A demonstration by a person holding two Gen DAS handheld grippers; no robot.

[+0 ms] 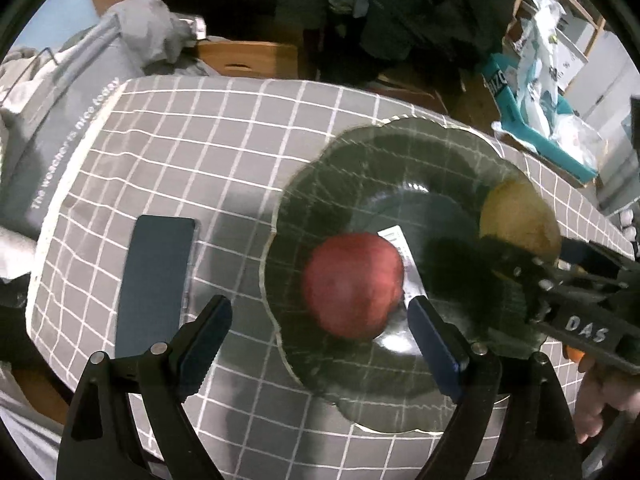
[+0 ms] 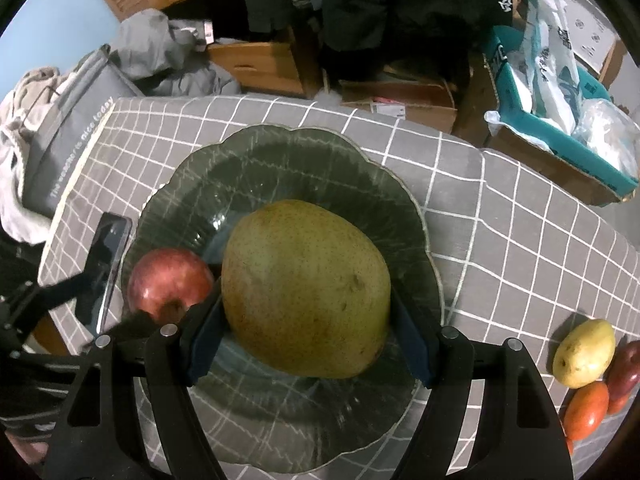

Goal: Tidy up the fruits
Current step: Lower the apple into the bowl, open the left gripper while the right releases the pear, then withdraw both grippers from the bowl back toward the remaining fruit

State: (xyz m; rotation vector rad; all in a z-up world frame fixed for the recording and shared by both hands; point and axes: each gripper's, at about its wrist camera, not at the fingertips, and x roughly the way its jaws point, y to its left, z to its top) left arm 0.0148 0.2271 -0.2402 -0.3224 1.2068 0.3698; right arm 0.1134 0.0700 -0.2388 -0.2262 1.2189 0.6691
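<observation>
Between the blue pads of my right gripper [image 2: 306,328] sits a big green-yellow pear [image 2: 306,288], and both pads press on its sides, so this gripper has a firm hold of it above the dark glass plate [image 2: 280,152]. Just left of the pear, a red apple [image 2: 170,282] lies on the plate, near its left rim. My left gripper [image 1: 320,320] stands wide, with nothing held; in the left wrist view the apple is below and between its two fingers, close to the right pad, but whether that pad touches it I cannot tell. The plate rests on a grey tabletop cloth [image 1: 192,152] with white grid lines. A dark phone [image 1: 158,276] lies flat on the cloth just beside the left edge of the plate. In the right wrist view, well apart from the plate at the right edge, more fruits wait on the cloth: a small yellow pear [image 2: 584,352], an orange-red fruit [image 2: 586,410] and a dark red one [image 2: 624,368], all close together.
</observation>
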